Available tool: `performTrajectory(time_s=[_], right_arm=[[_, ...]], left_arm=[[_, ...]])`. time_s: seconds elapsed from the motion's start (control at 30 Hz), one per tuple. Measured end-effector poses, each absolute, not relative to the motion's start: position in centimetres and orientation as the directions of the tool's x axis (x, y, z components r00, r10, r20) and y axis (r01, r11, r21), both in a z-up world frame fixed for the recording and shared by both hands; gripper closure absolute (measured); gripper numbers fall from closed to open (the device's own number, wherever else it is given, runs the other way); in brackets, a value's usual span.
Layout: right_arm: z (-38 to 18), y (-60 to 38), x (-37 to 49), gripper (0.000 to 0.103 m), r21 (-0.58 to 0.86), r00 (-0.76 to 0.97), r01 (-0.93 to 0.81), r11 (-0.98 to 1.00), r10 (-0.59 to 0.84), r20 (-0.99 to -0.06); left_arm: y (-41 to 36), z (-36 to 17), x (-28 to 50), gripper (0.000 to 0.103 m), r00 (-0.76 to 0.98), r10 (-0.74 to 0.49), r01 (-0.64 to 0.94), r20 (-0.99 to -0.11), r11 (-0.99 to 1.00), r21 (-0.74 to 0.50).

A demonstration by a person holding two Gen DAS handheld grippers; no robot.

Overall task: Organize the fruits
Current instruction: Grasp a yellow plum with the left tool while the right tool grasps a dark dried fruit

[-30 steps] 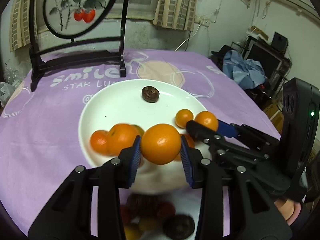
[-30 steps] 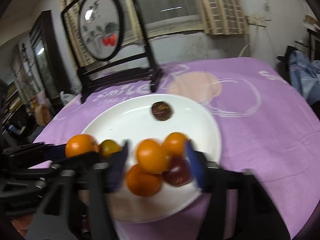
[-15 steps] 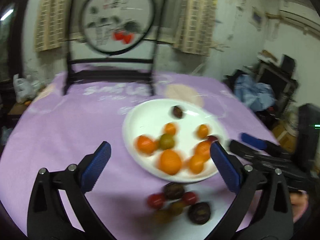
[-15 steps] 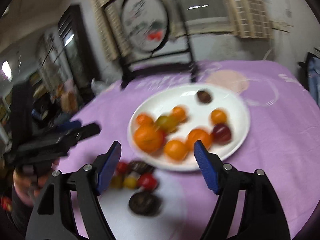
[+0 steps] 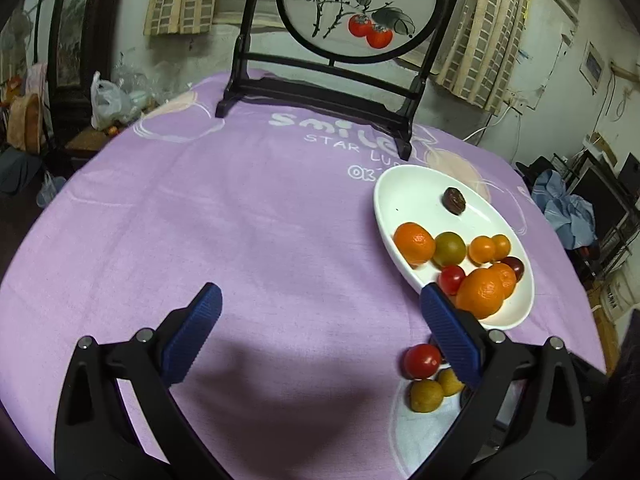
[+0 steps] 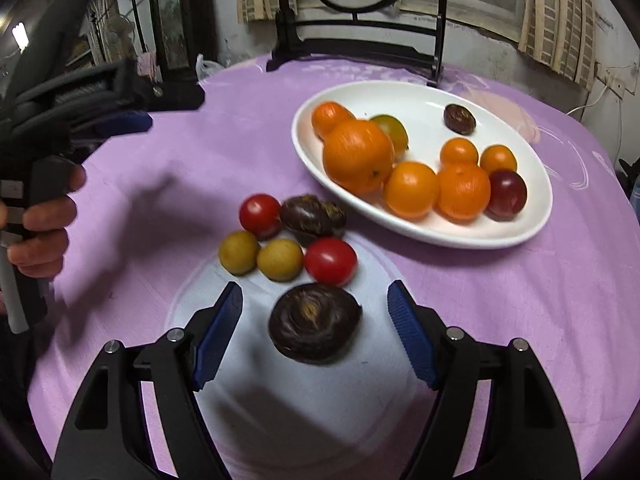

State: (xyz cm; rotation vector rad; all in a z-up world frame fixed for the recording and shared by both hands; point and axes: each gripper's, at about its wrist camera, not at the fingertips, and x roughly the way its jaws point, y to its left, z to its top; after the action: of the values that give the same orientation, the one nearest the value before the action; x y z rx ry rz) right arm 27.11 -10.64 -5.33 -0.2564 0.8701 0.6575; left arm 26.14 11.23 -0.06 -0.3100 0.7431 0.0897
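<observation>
We have the dark brown fruit (image 6: 315, 328) right in front of the right gripper (image 6: 314, 330), lying on the pale patch of the purple cloth (image 6: 500, 292) and lined up with the gap between the blue pads (image 6: 218, 334), which stand wide apart and touch nothing. It looks squat and rounded with a rough, ridged skin and a dimple on top; we judge it light and fairly firm, not slippery, so a grip across its widest part, low on the sides, should hold without crushing. Its exact kind we cannot tell, as the near view is a little blurred.

Just beyond it sit two red tomatoes (image 6: 330, 261), two yellow-green fruits (image 6: 279, 259) and another dark fruit (image 6: 313, 216), bunched and touching. The tomatoes are likely smooth and soft, so we would close on them gently.

Further back the white plate (image 6: 424, 98) holds several oranges (image 6: 357, 155), a greenish fruit, a plum-coloured one and a small dark one, well apart from the loose cluster.

Our left gripper (image 5: 320, 332) hovers over bare cloth, its pads spread wide and holding nothing, with the plate and loose fruits off to its right. A black stand with a round painted panel (image 5: 360, 4) stands at the far edge.
</observation>
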Motion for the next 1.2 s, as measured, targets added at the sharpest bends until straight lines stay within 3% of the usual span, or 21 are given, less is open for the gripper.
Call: performTrajectory(time_s=[0.23, 0.43, 0.6, 0.93, 1.13, 1.2], right_arm=[[-6.3, -10.3, 26.9, 0.031, 0.037, 0.441, -0.648, 0.761, 0.414, -0.797], [-6.7, -10.2, 26.6, 0.040, 0.016, 0.442, -0.643, 0.766, 0.388, -0.809], [-6.6, -10.5, 26.4, 0.054, 0.015, 0.445, -0.642, 0.766, 0.389, -0.807], [-5.3, -12.2, 26.5, 0.056, 0.102, 0.439, -0.613, 0.783, 0.445, -0.780], [-4.0, -14.2, 27.3, 0.056, 0.164, 0.471, -0.551, 0.818, 0.468, -0.748], [-4.0, -14.6, 27.5, 0.056, 0.186, 0.465, -0.538, 0.822, 0.474, -0.748]], left_arm=[[10.4, 0.3, 26.0, 0.002, 0.736, -0.024, -0.171, -0.676, 0.960, -0.220], [10.0, 0.3, 26.0, 0.002, 0.738, -0.011, -0.163, -0.675, 0.967, -0.195], [10.0, 0.2, 26.0, 0.002, 0.734, -0.008, -0.167, -0.680, 0.967, -0.193], [9.9, -0.3, 26.3, 0.002, 0.716, 0.010, -0.175, -0.698, 0.971, -0.166], [7.9, -0.6, 24.6, 0.003, 0.694, -0.169, 0.060, -0.700, 0.982, -0.178], [6.0, -1.2, 24.1, 0.013, 0.670, -0.210, 0.162, -0.712, 0.977, -0.136]])
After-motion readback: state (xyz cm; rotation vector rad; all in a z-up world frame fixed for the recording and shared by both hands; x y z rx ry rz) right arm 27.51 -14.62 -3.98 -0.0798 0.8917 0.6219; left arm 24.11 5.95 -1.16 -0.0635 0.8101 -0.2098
